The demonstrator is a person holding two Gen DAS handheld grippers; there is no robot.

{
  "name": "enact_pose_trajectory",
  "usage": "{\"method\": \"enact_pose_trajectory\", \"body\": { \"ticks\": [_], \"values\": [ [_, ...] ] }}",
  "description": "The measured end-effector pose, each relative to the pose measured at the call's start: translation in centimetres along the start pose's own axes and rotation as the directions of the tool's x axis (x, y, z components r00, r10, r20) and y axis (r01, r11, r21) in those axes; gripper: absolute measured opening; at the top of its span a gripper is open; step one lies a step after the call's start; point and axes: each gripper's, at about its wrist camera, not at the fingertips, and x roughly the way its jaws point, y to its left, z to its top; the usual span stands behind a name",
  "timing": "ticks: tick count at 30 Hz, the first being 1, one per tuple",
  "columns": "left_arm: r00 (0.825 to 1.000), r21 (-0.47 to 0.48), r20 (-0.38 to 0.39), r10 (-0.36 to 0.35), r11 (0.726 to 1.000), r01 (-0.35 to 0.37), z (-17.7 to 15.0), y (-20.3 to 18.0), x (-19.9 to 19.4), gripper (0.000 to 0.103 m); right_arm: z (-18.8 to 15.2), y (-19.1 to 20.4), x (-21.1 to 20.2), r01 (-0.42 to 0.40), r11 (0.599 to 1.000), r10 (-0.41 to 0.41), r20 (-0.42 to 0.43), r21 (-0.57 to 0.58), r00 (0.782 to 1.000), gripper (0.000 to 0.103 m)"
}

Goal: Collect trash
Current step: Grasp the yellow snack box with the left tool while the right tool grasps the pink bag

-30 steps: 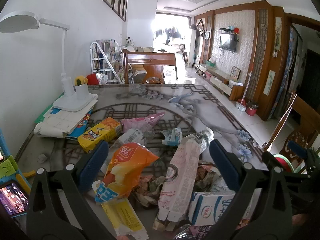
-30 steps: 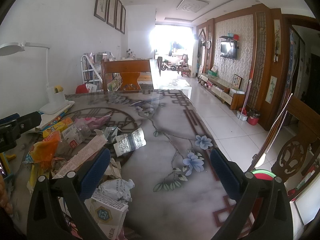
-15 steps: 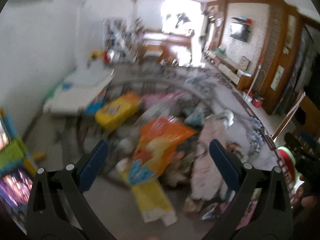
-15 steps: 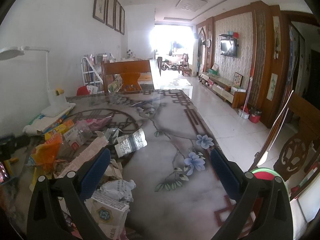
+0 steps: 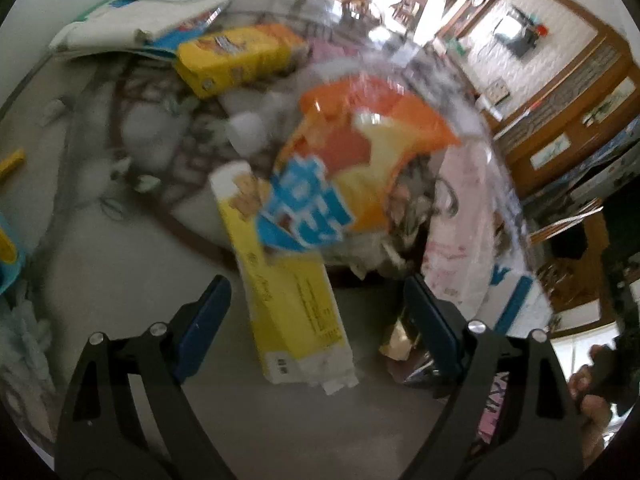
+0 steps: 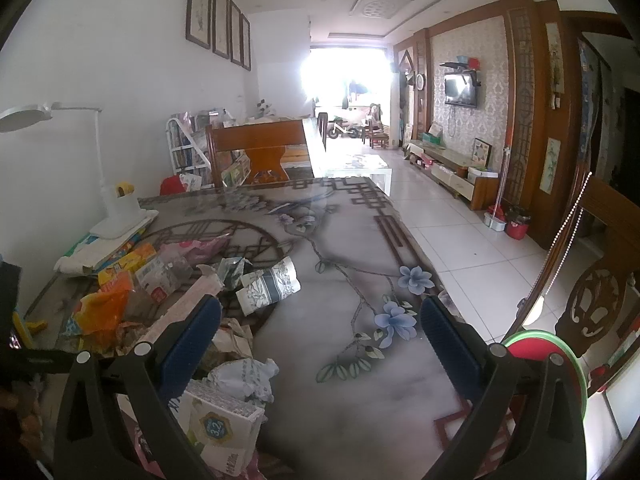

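A pile of trash lies on the patterned table (image 6: 352, 360). In the left wrist view, blurred by motion, a long yellow and white wrapper (image 5: 296, 308) lies between the fingers of my left gripper (image 5: 314, 292). The jaws are closing and the pads stand apart from it. Past the wrapper lie an orange chip bag (image 5: 352, 168), a yellow box (image 5: 236, 56) and a long pink wrapper (image 5: 460, 240). My right gripper (image 6: 320, 312) hovers open over the table with nothing between its fingers. Near its left finger lie a white carton (image 6: 220, 424), crumpled paper (image 6: 244, 376) and a blue-patterned carton (image 6: 270, 286).
A white desk lamp (image 6: 116, 208) stands on stacked books at the table's left by the wall. One wooden chair (image 6: 260, 152) is at the far end, another (image 6: 600, 304) at the right. A red and green round thing (image 6: 536, 356) sits beyond the table's right edge.
My left gripper has tipped down and rolled, coming close over the yellow wrapper, and its jaws have narrowed a little. The right gripper has stayed where it was.
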Motion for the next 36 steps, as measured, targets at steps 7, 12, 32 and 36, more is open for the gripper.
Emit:
{"method": "enact_pose_trajectory", "body": {
  "ticks": [7,12,32,36],
  "values": [
    [1.0,-0.002,-0.01,0.01,1.0,-0.01,-0.8,0.9,-0.1,0.028,0.2,1.1,0.5,-0.164,0.986,0.158,-0.125,-0.036,0.979,0.096],
    [0.995,0.054,0.093,0.047,0.997,-0.052,-0.8,0.2,-2.5,0.015,-0.5,3.8,0.6,-0.326,0.941,0.299,-0.221,-0.095,0.928,0.096],
    [0.975,0.135,0.217,0.046,0.988,-0.076,0.7,-3.5,-4.0,0.014,-7.5,11.2,-3.5,-0.39,0.797,0.247,-0.339,-0.462,0.908,0.096],
    [0.973,0.106,0.227,0.034,0.993,-0.059,0.9,-2.9,-4.5,0.015,-8.7,12.0,-2.4,-0.37,0.769,0.185,-0.372,-0.521,0.91,0.09]
  ]
}}
